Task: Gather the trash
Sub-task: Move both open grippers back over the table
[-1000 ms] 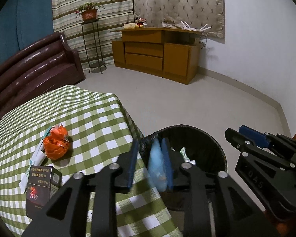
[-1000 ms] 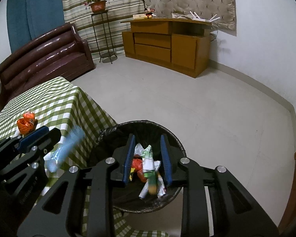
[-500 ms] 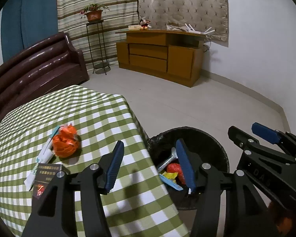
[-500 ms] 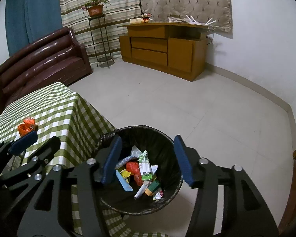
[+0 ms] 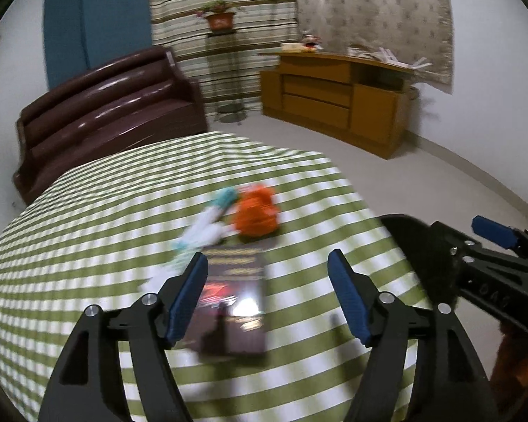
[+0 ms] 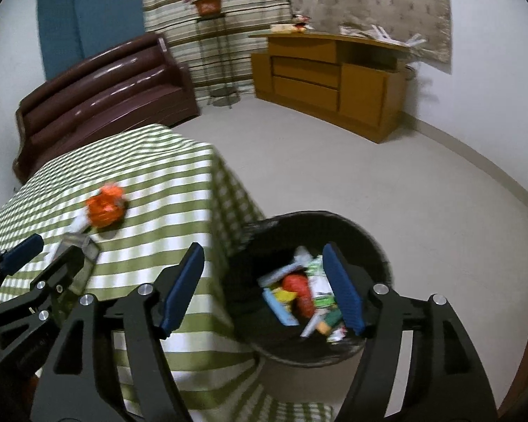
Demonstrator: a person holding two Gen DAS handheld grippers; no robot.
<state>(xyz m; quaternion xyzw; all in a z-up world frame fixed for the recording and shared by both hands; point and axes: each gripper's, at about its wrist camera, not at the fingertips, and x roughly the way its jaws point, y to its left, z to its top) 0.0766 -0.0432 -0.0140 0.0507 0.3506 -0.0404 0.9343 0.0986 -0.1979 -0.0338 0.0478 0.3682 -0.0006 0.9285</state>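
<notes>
On the green-and-white checked tablecloth (image 5: 98, 218) we find a crumpled orange wrapper (image 5: 256, 215), a white tube with a teal cap (image 5: 207, 223) touching its left side, and a dark glossy box (image 5: 234, 293) in front of both; right of the table stands a round black bin (image 6: 362, 242) with mixed wrappers (image 6: 301, 295) inside

The checked table (image 5: 88, 211) bears an orange wrapper (image 5: 255, 215), tube (image 5: 207, 225) and dark box (image 5: 234, 302).

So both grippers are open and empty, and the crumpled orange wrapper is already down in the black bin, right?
Not quite. Both grippers, left and right, are open and empty, but the crumpled orange wrapper lies on the green checked tablecloth, not in the black bin; the left wrist view shows it.
</notes>
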